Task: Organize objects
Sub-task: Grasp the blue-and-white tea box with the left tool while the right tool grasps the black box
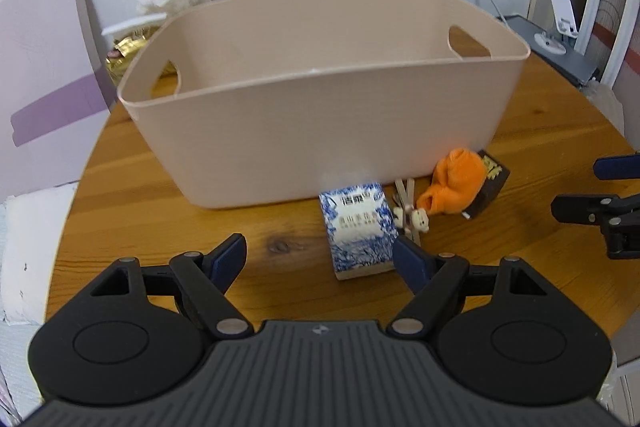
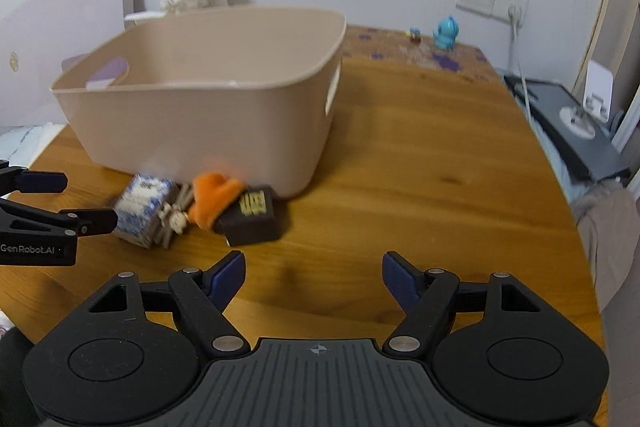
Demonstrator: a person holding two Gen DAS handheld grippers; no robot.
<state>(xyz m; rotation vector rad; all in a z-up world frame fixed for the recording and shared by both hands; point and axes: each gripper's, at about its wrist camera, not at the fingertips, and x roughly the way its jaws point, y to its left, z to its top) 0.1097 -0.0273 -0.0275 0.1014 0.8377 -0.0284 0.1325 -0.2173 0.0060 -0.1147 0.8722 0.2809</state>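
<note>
My left hand-held gripper [image 1: 320, 259] is hovering released, and the blue-white box [image 1: 357, 231] is lying just ahead toward its right finger, long axis pointing to the basket [image 1: 320, 131]. My right hand-held gripper [image 2: 314, 275], also released, is standing farther away.

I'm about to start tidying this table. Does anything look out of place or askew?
Yes. The bin looks empty while a tissue pack, bear charm, orange cloth and dark box lie jumbled against its front wall, the box tilted. Nothing looks spilled or damaged.
</note>
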